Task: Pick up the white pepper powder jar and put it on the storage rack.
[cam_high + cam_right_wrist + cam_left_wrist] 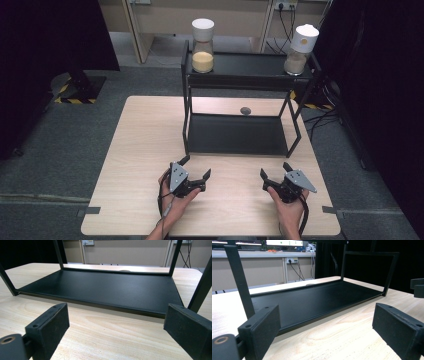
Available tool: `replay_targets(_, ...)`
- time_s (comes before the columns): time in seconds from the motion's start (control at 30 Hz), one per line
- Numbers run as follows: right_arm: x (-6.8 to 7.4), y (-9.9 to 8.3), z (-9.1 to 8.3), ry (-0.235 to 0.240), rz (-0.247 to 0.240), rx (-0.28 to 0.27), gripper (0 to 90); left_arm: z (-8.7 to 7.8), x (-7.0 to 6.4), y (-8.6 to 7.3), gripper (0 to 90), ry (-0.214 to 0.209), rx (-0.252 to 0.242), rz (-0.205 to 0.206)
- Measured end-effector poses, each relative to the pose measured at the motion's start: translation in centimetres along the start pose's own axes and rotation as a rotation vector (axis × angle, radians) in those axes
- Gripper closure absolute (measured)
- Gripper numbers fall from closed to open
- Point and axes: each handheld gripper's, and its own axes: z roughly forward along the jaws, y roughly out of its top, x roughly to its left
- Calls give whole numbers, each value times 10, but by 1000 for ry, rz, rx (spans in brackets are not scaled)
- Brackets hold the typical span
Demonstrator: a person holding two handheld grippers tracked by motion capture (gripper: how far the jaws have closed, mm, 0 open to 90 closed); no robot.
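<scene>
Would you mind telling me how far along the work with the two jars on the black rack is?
Nothing looks done: the glass jar of yellow grain and the glass jar of pale grain stand on the black metal rack. Nothing is in hand; the left gripper and right gripper rest open, empty, on the wooden table. Every step remains.

We see a white-lidded jar of yellow grain (202, 52) well ahead of the left tongs (196, 166), a jar of paler grain (299, 55) well ahead of the right tongs (275, 170), and a small grey disc (245, 110) on the tabletop (145, 145) ahead, between them.
</scene>
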Motion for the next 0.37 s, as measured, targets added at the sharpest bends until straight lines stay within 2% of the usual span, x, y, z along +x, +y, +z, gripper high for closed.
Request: replay_targets(0.37, -2, 1, 0, 6, 4, 4, 62, 1, 2, 3, 86, -10, 15, -3)
